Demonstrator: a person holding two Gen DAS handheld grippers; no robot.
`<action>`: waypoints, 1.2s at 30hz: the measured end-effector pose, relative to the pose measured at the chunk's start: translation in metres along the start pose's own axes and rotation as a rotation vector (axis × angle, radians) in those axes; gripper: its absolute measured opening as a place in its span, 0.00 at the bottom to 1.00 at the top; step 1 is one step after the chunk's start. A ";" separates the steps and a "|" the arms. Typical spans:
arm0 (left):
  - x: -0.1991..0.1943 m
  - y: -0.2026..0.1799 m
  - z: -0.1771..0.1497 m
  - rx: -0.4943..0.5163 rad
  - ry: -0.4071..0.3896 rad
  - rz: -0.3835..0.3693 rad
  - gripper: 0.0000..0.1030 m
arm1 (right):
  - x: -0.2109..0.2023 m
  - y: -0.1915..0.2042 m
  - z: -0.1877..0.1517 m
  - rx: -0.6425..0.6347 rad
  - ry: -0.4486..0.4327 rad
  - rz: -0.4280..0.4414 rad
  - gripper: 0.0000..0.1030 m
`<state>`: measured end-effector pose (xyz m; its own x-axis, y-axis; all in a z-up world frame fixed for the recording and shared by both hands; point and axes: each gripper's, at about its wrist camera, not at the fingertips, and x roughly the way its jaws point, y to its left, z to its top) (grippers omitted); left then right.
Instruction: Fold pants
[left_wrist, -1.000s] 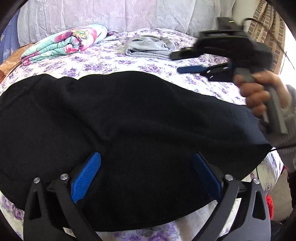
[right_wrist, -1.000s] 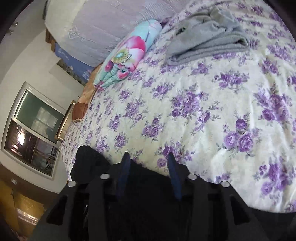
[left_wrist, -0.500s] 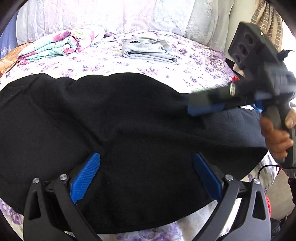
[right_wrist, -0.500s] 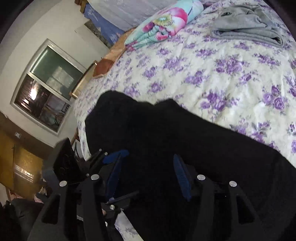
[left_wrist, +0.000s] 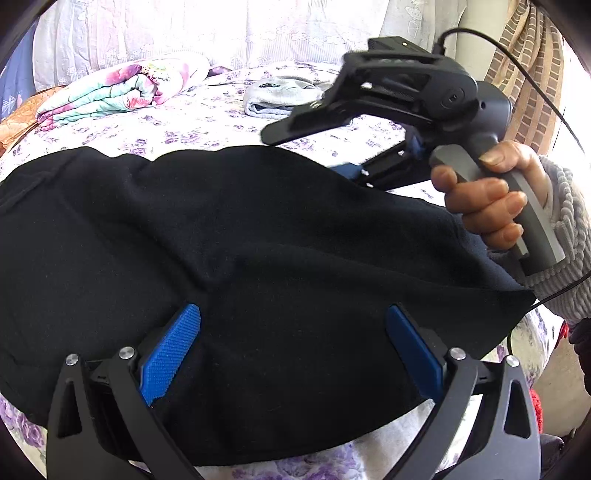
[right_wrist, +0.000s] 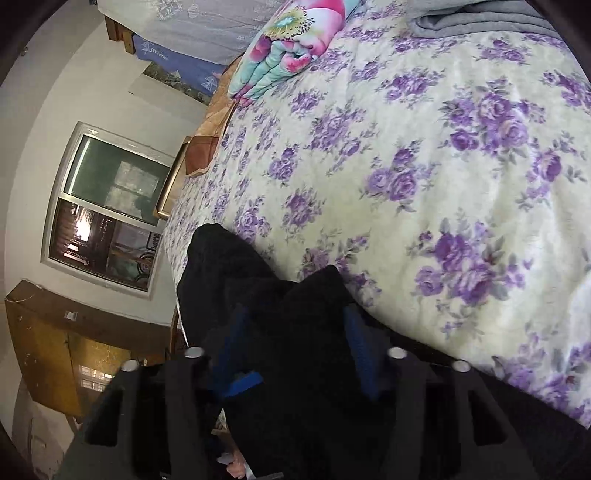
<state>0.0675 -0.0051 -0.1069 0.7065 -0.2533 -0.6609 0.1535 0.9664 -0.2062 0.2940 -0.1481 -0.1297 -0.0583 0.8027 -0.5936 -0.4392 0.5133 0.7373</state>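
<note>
Folding a pair of black fleece pants (left_wrist: 258, 251) that lie spread across the near part of a bed covered with a cream quilt printed with purple flowers (right_wrist: 424, 166). The left claw (left_wrist: 291, 347) hovers over the pants near the bed's near edge, its blue pads wide apart and gripping nothing. The right claw (right_wrist: 295, 339), held by a hand in a grey ribbed sleeve, is at the far edge of the pants toward the bed's right side. Its jaws are closing, and a bunched peak of black cloth stands between its pads; whether they already pinch it cannot be told.

To do this step well, the right claw should take a full bite of the hem, both layers, before lifting, then carry it across to meet the opposite edge squarely.

The quilt beyond the pants lies open toward the head of the bed. A folded grey garment (left_wrist: 280, 96) and a rolled floral blanket in pink and teal (left_wrist: 110, 92) sit well apart at the far edge. The pants reach close to the bed's near and right edges, so cloth may slide off there.
</note>
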 end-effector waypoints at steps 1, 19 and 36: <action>0.000 0.000 0.000 0.000 0.000 0.000 0.95 | 0.000 0.001 -0.001 -0.001 -0.013 0.006 0.28; -0.001 -0.002 -0.001 -0.001 -0.007 -0.004 0.95 | -0.024 0.033 -0.028 -0.157 -0.121 -0.096 0.40; -0.001 -0.002 -0.001 -0.001 -0.007 -0.003 0.95 | 0.015 0.025 -0.008 -0.258 -0.087 -0.219 0.10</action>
<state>0.0657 -0.0066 -0.1064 0.7109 -0.2555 -0.6553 0.1551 0.9657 -0.2083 0.2746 -0.1259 -0.1223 0.1342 0.7108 -0.6905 -0.6459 0.5912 0.4830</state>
